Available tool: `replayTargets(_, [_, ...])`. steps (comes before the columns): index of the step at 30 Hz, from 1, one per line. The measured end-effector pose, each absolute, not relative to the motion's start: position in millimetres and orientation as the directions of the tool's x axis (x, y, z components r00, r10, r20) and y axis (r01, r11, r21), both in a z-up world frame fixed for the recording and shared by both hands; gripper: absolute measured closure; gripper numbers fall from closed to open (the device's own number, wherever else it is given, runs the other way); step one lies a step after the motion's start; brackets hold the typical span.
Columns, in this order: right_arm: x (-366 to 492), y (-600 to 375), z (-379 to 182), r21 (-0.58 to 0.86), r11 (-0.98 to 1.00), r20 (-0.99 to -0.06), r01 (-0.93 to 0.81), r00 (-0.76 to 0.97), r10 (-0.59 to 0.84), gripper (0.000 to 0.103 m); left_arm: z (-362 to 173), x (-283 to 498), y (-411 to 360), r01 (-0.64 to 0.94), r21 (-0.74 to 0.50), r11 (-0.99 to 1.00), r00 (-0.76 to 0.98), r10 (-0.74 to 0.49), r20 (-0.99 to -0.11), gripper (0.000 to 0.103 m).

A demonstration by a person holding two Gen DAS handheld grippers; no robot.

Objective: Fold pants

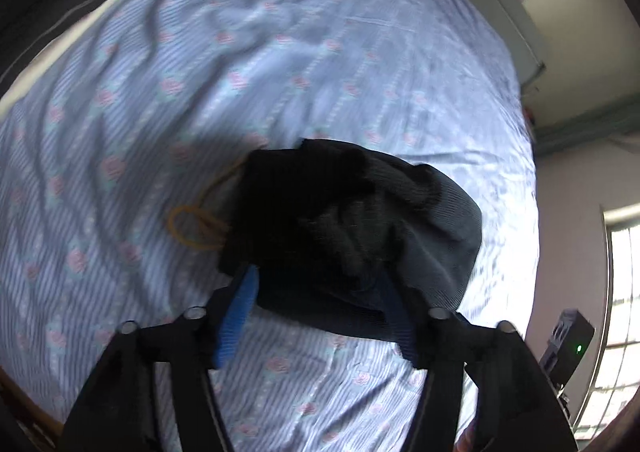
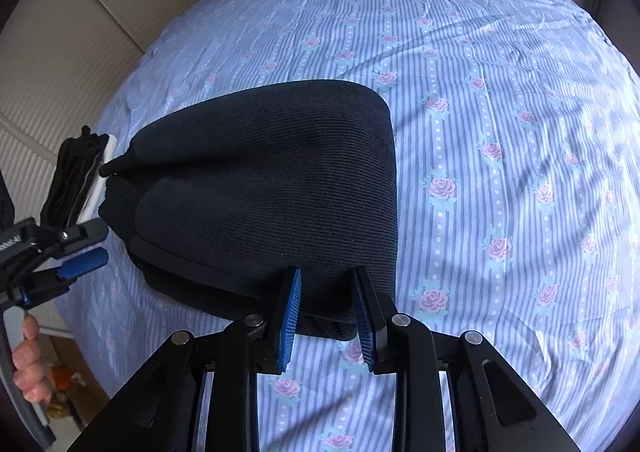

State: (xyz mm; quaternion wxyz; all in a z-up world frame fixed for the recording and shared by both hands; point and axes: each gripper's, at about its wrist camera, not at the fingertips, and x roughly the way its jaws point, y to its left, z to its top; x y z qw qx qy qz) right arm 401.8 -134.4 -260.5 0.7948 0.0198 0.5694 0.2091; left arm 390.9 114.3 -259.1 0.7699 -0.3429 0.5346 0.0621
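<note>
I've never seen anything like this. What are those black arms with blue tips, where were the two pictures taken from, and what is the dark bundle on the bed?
There is no robot here: a person holds a two-fingered gripper in each hand, and a wide-angle camera on each looks forward along its fingers. One picture comes from the left gripper, the other from the right gripper. The blue parts are ribbed pads on the fingertips. The dark bundle is a pair of pants, already folded over and lying on a striped bedsheet with pink roses. Both grippers stand with their jaws either side of the pants' near edge; whether they are actually pinching it I cannot tell. An orange drawstring trails beside the pants.
</note>
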Motion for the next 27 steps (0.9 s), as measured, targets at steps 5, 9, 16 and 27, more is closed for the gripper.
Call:
replayTargets(5, [400, -131, -260, 0.253, 0.914, -0.903, -0.316, 0.263, 0.340, 0.074, -277, 412, 111, -0.474, -0.477, 0.740, 0.404, -0.298, -0.865, 0.039])
replayTargets(9, [400, -130, -261, 0.249, 0.915, -0.903, -0.317, 0.265, 0.337, 0.074, -295, 423, 124, -0.539, -0.513, 0.668, 0.399, -0.334, -0.854, 0.047])
replayTargets(16, [395, -137, -251, 0.209, 0.939, -0.905, -0.274, 0.309, 0.292, 0.044, -258, 429, 117, -0.468, -0.583, 0.664, 0.470, -0.371, -0.801, 0.080])
replayTargets(27, [398, -122, -276, 0.168, 0.943, -0.921, -0.288, 0.296, 0.254, 0.028, -211, 421, 117, -0.376, -0.585, 0.719, 0.518, -0.360, -0.776, 0.082])
